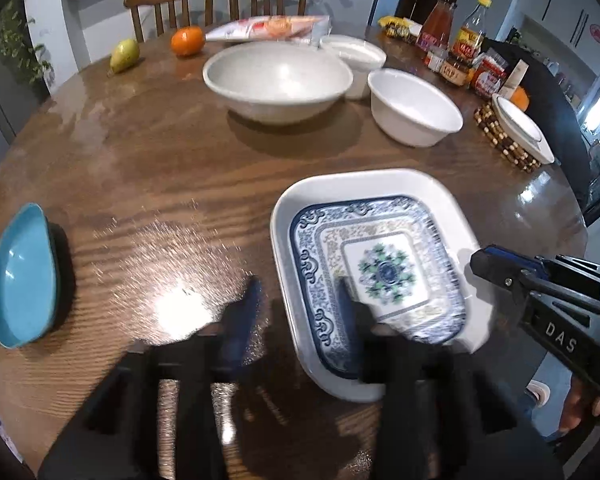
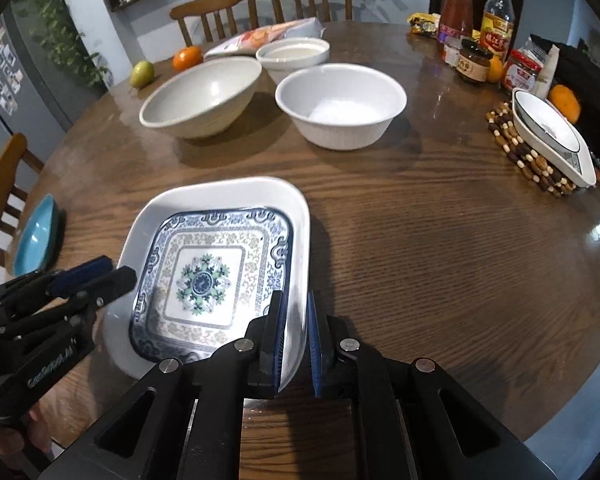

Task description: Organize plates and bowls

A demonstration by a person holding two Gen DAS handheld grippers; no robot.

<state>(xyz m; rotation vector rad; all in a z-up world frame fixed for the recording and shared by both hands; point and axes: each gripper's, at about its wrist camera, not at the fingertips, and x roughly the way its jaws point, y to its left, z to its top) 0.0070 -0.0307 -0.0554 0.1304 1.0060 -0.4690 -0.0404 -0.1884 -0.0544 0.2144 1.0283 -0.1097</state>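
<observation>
A blue-patterned square plate (image 1: 384, 272) (image 2: 204, 276) lies inside a white square dish (image 1: 380, 180) (image 2: 220, 186) on the round wooden table (image 1: 160, 168). My left gripper (image 1: 298, 300) (image 2: 116, 272) is open and straddles the dish's left rim, one finger outside and one over the patterned plate. My right gripper (image 2: 296, 320) (image 1: 484, 264) is shut on the white dish's right rim. Farther back stand a large pale bowl (image 1: 278, 76) (image 2: 204, 96), a white bowl (image 1: 414, 106) (image 2: 340, 104) and a shallow white round dish (image 1: 354, 54) (image 2: 292, 52).
A blue dish (image 1: 20, 276) (image 2: 34, 240) sits at the table's left edge. A blue-rimmed white plate (image 2: 552, 132) rests on a beaded mat (image 2: 516, 152) at the right. Bottles and jars (image 2: 476, 32), a pear (image 1: 124, 56), an orange (image 1: 187, 40) and a packet (image 1: 268, 28) line the far side. Chairs stand behind.
</observation>
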